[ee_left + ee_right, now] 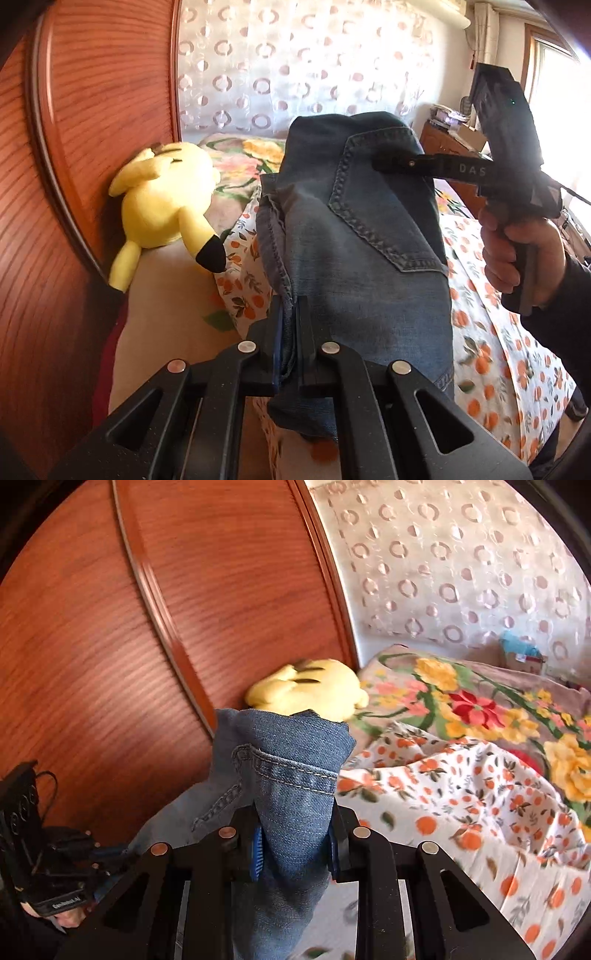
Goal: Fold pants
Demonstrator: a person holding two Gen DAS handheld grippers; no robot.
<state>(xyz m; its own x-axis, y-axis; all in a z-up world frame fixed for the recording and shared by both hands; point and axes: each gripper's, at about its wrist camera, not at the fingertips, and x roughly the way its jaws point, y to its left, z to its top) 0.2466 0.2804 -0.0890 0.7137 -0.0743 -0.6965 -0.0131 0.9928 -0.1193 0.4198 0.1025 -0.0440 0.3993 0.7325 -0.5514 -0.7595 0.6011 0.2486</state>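
Blue denim pants [354, 236] hang lifted above the bed, back pocket facing the left wrist camera. My left gripper [291, 332] is shut on a seamed edge of the pants at the lower middle of its view. My right gripper [295, 834] is shut on a bunched part of the pants [291, 775] near the waistband. In the left wrist view the right gripper's fingers [399, 162] pinch the pants near the pocket's top, held by a hand at the right. The left gripper's body shows at the lower left of the right wrist view [44, 849].
A yellow plush toy [166, 206] lies against the wooden headboard [92, 129], also in the right wrist view [306, 690]. The bed has an orange-print sheet [498, 350] and a floral blanket [480, 709]. A patterned curtain [314, 66] hangs behind.
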